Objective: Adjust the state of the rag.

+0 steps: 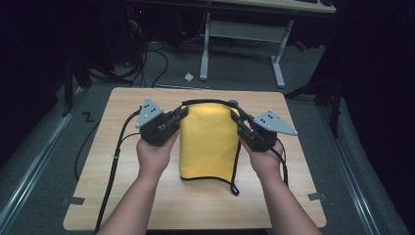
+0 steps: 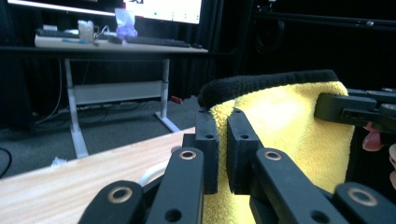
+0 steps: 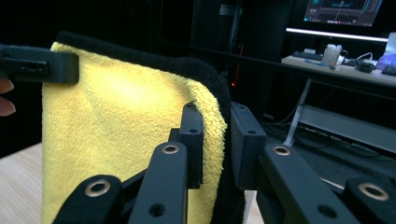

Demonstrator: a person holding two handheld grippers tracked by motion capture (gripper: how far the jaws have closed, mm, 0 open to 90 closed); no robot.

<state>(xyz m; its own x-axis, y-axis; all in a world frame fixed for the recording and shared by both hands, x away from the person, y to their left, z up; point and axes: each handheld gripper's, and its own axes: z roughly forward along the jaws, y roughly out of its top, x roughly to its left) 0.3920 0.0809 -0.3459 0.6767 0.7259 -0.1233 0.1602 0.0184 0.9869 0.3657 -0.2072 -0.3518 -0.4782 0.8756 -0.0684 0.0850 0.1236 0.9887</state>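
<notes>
the yellow towel (image 1: 205, 142) hangs above the wooden table (image 1: 122, 196), its lower edge near the board. the left gripper (image 1: 182, 113) is clamped on its top left corner, the right gripper (image 1: 241, 120) on the top right. to lift well, both hands should rise level, keeping the top edge stretched. forearms reach forward beside the towel, the wrists held level.

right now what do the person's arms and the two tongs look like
Both forearms are bare, with no sleeves or gloves showing. The left tongs and right tongs are matte black plastic bodies, each topped by a grey three-cornered plate with small dark holes. A black cable trails from each back toward the person. Up close, the flat black rectangular pads sit on linkage arms with brass-coloured pivot rings.
</notes>
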